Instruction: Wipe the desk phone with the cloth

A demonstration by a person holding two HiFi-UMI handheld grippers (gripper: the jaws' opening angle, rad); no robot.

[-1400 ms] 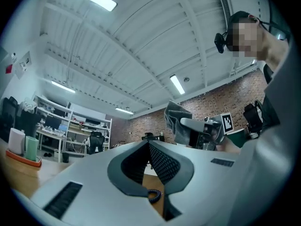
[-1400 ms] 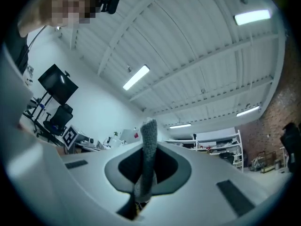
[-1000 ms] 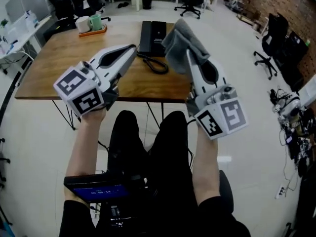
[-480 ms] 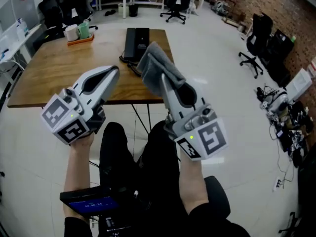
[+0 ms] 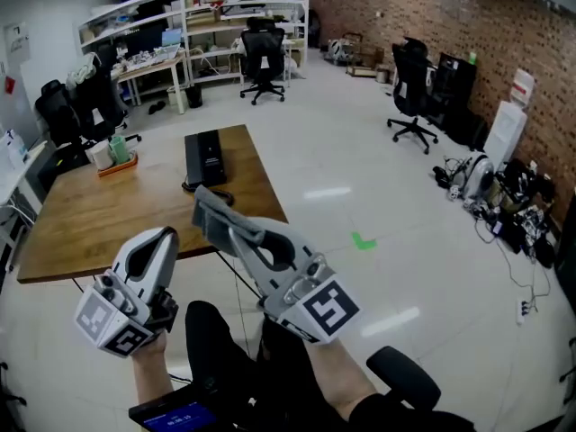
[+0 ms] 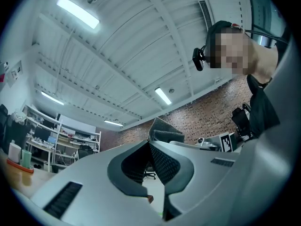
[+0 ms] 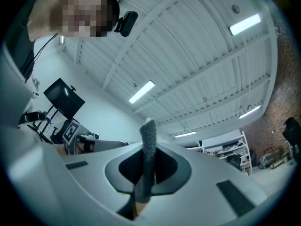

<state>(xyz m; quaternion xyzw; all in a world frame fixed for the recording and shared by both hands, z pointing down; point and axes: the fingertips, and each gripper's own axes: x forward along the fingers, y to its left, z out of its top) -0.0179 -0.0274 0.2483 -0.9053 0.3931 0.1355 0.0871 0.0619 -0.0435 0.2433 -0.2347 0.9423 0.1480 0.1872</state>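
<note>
Two grippers | right gripper (image 5: pixel 236 233) clenched on cloth (image 5: pixel 213 211) | left gripper (image 5: pixel 166 234) closed, empty | desk phone (image 5: pixel 205 157) beyond both tips

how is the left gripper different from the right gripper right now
The right gripper is clamped on the grey cloth, which sticks up past its tips; the left gripper has its jaws together on nothing. In the head view the right gripper sits near the middle, the left gripper lower and at the left. Both tilt upward toward the ceiling, and neither touches the desk phone.
</note>
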